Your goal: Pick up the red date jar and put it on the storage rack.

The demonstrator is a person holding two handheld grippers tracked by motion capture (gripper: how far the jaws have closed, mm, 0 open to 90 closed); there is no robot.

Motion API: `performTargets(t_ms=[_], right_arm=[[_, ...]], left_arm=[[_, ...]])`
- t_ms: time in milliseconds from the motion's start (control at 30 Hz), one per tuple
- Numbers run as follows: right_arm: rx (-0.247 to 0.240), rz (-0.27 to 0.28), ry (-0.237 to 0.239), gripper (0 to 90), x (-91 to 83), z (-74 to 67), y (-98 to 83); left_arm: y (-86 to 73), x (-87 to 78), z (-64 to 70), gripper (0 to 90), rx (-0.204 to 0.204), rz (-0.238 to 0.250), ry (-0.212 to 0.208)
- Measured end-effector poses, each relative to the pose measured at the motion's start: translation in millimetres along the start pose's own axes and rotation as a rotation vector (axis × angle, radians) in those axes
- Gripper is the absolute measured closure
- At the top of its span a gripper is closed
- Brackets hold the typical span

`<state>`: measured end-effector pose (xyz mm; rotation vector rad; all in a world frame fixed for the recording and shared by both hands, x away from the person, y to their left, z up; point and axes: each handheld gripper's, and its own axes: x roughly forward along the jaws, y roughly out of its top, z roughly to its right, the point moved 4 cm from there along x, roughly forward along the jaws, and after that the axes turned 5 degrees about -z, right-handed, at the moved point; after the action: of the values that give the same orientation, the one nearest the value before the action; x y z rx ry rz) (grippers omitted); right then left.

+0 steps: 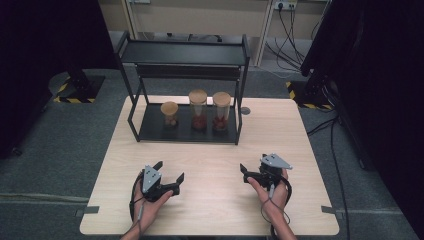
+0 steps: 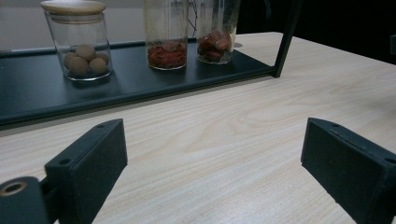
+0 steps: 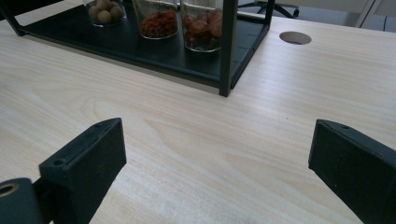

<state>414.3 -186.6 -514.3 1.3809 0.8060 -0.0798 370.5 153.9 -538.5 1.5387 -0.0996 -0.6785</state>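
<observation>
jars: three glass jars with wooden lids on the rack bottom shelf, well ahead | handling: probably stiff, slick, breakable, so grab mid-body | left gripper and right gripper: fingers spread, empty, over the tabletop

A pale wooden table stands on grey carpet, bearing a black 2-tier metal rack at its far edge. A round cable hole sits just right of the rack. Behind, cables hang from wall sockets; 2 hazard-striped bases flank the table.
</observation>
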Motion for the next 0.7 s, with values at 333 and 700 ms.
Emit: performTargets(t_ms=[333, 700], right_arm=[[0.012, -0.009, -0.01, 4.3, -7.7, 6.1, -11.9], [0.019, -0.015, -0.027, 4.3, -13.2, 12.7, -19.2]], left_arm=[[0.0, 0.1, -0.8, 6.4, -0.007, -0.002, 0.0], [0.0, -0.1, -0.7, 6.3, -0.006, 0.0, -0.001]])
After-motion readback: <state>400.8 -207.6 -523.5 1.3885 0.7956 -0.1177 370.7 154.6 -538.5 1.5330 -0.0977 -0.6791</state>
